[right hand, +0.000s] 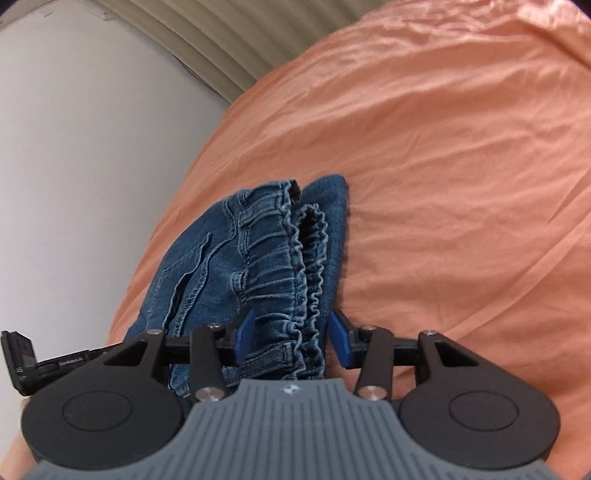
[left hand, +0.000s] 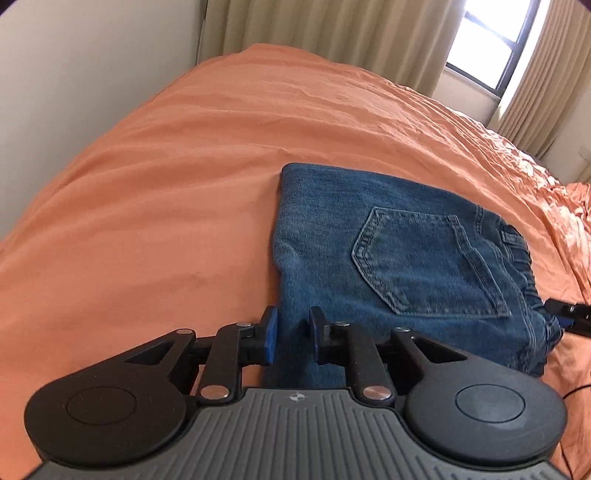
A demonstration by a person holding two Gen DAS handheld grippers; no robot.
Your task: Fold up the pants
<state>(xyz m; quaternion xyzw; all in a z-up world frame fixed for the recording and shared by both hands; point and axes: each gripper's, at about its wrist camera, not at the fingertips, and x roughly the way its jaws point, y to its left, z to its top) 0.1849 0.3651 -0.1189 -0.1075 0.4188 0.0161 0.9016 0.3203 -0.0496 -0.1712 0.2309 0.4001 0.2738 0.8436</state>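
Blue denim pants (left hand: 388, 258) lie folded into a compact stack on the orange bed sheet (left hand: 166, 184), back pocket facing up. My left gripper (left hand: 292, 334) is open, its blue pads straddling the near left edge of the stack. My right gripper (right hand: 291, 338) is open around the gathered elastic waistband (right hand: 291, 258) at the stack's other end. The jaws stand apart on both, with cloth between but not pinched. The right gripper's tip shows at the left wrist view's right edge (left hand: 565, 314). The left gripper shows at the right wrist view's left edge (right hand: 22, 362).
The orange sheet (right hand: 461, 166) covers the whole bed, wrinkled toward the right. A pale wall (left hand: 74, 74) runs along the far left side. Beige curtains (left hand: 332, 29) and a window (left hand: 491, 40) stand behind the bed.
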